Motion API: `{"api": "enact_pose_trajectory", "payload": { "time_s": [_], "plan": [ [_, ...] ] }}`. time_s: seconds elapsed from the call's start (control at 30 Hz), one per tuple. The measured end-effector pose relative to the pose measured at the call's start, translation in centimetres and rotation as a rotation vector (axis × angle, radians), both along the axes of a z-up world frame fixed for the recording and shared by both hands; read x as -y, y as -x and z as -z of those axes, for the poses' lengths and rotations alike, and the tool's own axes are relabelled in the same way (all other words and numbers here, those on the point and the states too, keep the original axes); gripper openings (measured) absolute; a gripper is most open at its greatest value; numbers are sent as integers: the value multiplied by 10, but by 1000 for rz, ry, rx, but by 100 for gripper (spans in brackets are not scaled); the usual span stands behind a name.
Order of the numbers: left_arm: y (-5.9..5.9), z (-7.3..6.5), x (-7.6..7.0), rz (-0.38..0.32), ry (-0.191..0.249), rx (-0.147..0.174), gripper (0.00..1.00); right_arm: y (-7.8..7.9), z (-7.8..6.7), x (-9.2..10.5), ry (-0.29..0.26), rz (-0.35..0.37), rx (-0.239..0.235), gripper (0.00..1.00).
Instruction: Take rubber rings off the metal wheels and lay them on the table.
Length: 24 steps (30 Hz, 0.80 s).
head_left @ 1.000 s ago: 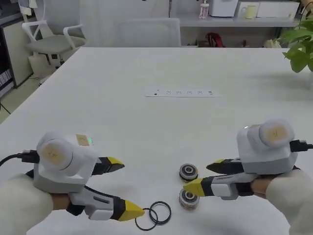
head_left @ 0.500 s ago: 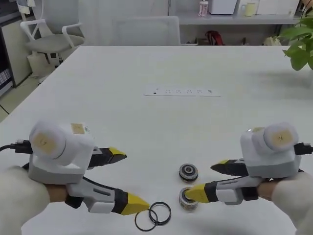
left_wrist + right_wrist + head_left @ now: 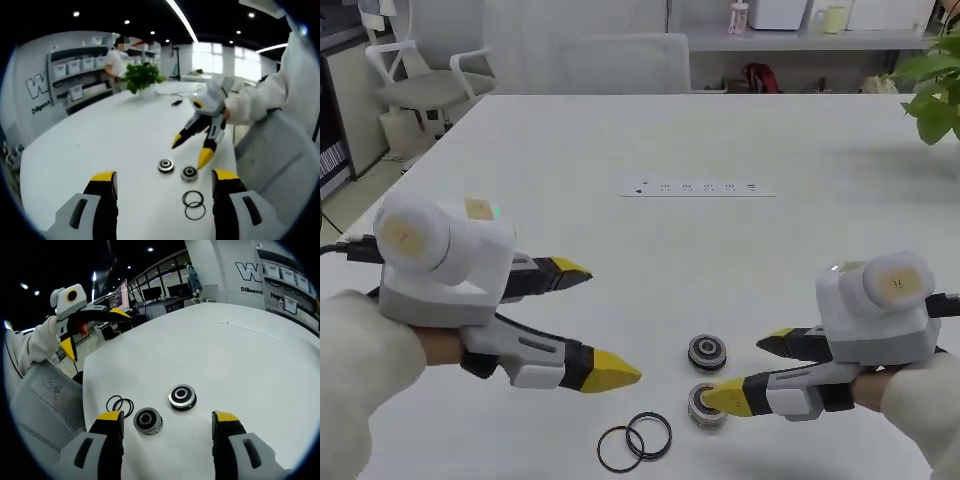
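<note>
Two metal wheels with dark rims lie flat on the white table: the far wheel (image 3: 706,351) (image 3: 165,165) (image 3: 182,396) and the near wheel (image 3: 705,406) (image 3: 189,173) (image 3: 148,420). Two loose black rubber rings (image 3: 636,440) (image 3: 194,204) (image 3: 120,404) overlap on the table, left of the near wheel. My left gripper (image 3: 598,322) (image 3: 165,176) hovers open above the table, up and left of the rings. My right gripper (image 3: 748,370) (image 3: 168,417) (image 3: 190,152) is open and low, its lower fingertip right beside the near wheel. Neither holds anything.
A white power strip (image 3: 698,188) lies flat in the table's middle. A green plant (image 3: 935,95) (image 3: 141,77) stands at the far right edge. Chairs (image 3: 425,85) stand beyond the far end. A person stands by shelves in the left gripper view.
My left gripper has risen and moved away from the rings, still open. My right gripper has dropped slightly, its lower tip staying by the near wheel. Wheels and rings have not moved.
</note>
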<state>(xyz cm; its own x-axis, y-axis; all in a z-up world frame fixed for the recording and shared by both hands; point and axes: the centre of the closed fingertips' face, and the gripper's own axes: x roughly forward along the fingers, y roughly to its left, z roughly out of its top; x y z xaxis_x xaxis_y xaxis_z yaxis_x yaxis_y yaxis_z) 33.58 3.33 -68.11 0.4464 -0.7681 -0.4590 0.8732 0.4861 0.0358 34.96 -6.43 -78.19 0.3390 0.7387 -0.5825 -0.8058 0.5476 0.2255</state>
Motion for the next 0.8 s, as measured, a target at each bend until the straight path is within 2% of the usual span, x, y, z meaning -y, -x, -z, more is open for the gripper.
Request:
{"api": "enact_pose_trajectory", "payload": {
  "time_s": [0.1,0.33,0.6,0.8],
  "plan": [
    [-6,-10,6,3,24,10,78,-1,0,1,-2,2,-1,68],
    [-14,-20,23,30,28,42,77,-1,-1,1,-7,8,0,68],
    [-24,-22,37,57,26,84,74,-2,-1,3,-7,14,1,67],
    [-28,-18,45,67,29,97,71,-5,-2,6,-10,30,7,64]
  ]
}}
